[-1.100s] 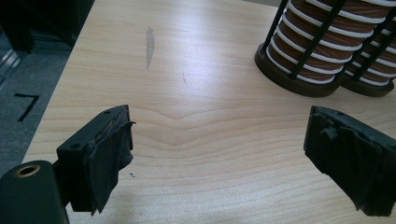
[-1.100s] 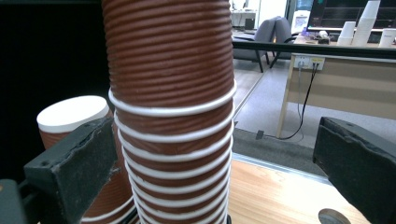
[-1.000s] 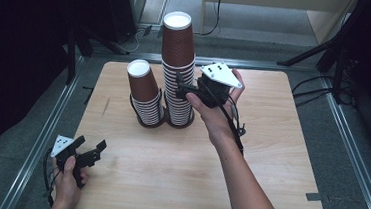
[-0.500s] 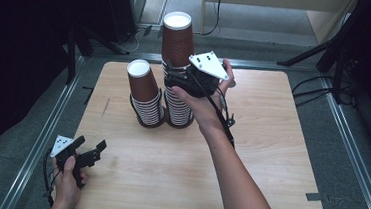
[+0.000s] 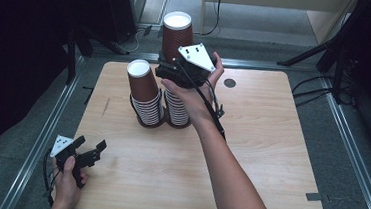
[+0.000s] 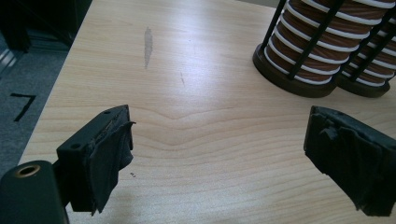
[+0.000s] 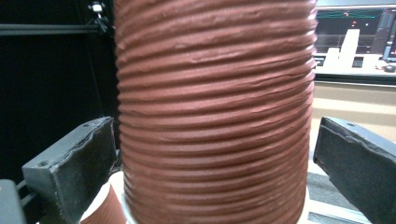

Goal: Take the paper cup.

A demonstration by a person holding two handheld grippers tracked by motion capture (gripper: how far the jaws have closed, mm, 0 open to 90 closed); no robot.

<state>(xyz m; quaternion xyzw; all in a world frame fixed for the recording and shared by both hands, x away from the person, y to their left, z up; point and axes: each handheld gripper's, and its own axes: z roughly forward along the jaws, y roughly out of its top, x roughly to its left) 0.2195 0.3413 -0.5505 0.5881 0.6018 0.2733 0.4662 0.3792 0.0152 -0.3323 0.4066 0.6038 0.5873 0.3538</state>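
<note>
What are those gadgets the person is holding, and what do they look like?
Two black handheld grippers: the left gripper and right gripper each carry a grey three-cornered plate on top, trail a black cable, and end in two black jaws with worn, ragged padding. The forearms are bare, sleeveless.

- tall cup stack: brown ribbed paper cups nested upside down, white bottom on top; it stands upright in a dark wire holder at the far middle of the counter; in the right gripper view its ridged brown wall rises between the two jaws, with gaps at both sides
- short cup stack: same brown cups with white rims showing low down; upright, just beside the tall one on its left
</note>
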